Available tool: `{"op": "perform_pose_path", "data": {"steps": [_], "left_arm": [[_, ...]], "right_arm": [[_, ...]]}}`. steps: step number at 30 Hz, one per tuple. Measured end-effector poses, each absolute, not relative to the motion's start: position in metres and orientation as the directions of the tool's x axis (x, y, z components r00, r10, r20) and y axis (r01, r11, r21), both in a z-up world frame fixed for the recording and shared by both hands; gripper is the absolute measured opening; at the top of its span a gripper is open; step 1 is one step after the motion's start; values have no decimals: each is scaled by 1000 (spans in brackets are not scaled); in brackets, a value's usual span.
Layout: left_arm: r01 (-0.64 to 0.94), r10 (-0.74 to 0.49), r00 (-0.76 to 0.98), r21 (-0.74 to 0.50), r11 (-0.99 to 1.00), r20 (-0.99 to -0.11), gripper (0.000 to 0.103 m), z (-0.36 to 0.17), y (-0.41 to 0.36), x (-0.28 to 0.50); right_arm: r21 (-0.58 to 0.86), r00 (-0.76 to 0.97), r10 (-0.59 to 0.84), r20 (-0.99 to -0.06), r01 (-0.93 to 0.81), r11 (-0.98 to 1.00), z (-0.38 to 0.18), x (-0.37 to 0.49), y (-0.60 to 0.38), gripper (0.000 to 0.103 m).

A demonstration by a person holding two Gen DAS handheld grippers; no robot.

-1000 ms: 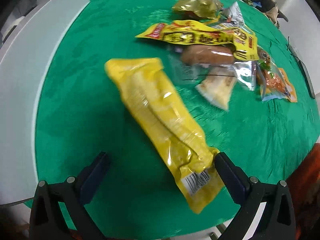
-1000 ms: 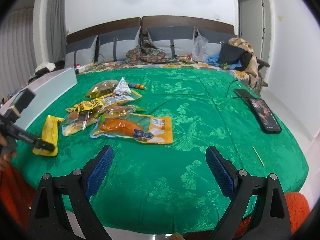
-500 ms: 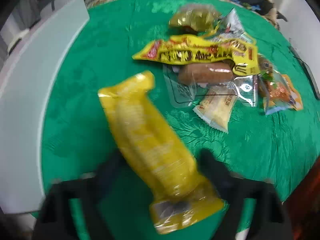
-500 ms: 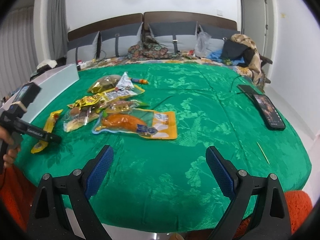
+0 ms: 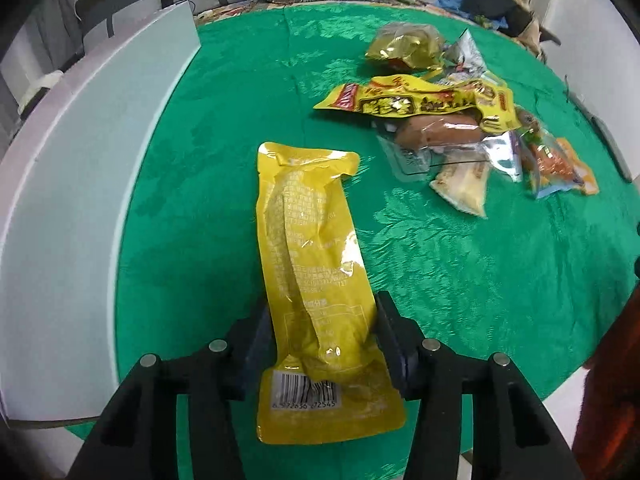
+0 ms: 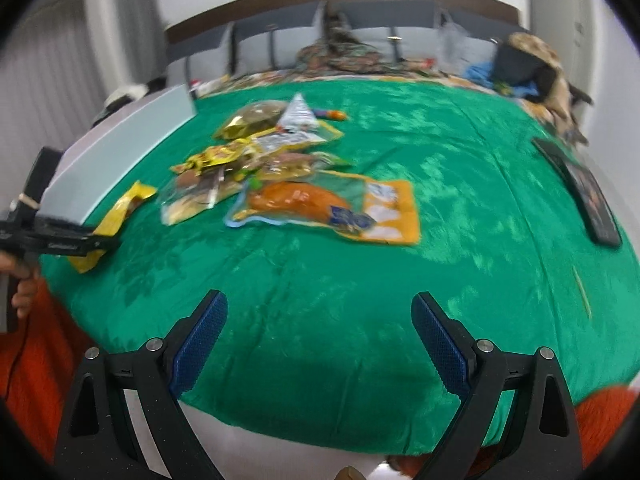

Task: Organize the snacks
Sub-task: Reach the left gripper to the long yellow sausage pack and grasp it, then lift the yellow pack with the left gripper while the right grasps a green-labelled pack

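Left tool (image 5: 322,342) just closed on the yellow pack (image 5: 316,280) near the barcode end (over the green cloth (image 5: 224,160)); lift level; right tool (image 6: 320,344) open, idle.

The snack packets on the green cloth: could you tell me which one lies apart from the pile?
The long yellow packet with the barcode, clamped between the left gripper fingers; the others overlap in one heap.

Yellow pouch (image 5: 316,280): barcode, digits approx "6 972636 72545"; other print illegible
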State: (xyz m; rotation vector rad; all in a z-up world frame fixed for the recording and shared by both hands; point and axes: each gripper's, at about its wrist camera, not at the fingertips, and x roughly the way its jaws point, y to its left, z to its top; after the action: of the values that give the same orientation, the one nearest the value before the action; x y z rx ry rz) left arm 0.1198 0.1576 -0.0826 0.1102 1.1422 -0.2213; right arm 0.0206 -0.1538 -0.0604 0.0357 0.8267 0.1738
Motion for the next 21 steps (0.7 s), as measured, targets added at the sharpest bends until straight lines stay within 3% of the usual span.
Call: {"op": "perform_pose_path", "data": {"steps": [3, 7, 9, 11, 12, 14, 17, 18, 21], "left_arm": [[226, -122, 421, -26, 974, -899, 50, -83, 160, 116], [220, -129, 460, -28, 975, -879, 50, -90, 143, 100], [217, -132, 476, -29, 976, -870, 50, -91, 142, 99], [216, -133, 489, -28, 976, -862, 50, -93, 135, 92], [215, -133, 494, -28, 976, -859, 50, -94, 134, 93], [211, -134, 506, -29, 977, -852, 50, -95, 133, 96], [206, -133, 517, -28, 978, -846, 50, -97, 130, 98], [206, -133, 520, -28, 978, -844, 50, -97, 130, 98], [208, -136, 531, -27, 978, -836, 50, -97, 131, 96]], "right_arm": [[26, 649, 145, -747, -189, 982, -56, 36, -154, 95], [-123, 494, 110, -863, -416, 901, -63, 86, -139, 95], [-172, 486, 89, -870, -467, 867, -59, 107, -131, 95], [25, 412, 202, -888, -396, 918, -50, 139, -140, 95], [200, 362, 311, -878, -313, 928, -49, 156, -147, 95], [380, 314, 401, -860, -130, 916, -56, 184, -154, 92], [406, 280, 370, -886, 82, 910, -72, 216, -151, 85], [376, 269, 334, -903, 120, 919, -77, 224, -147, 54], [349, 231, 297, -927, 231, 908, -88, 241, -139, 61]]}}
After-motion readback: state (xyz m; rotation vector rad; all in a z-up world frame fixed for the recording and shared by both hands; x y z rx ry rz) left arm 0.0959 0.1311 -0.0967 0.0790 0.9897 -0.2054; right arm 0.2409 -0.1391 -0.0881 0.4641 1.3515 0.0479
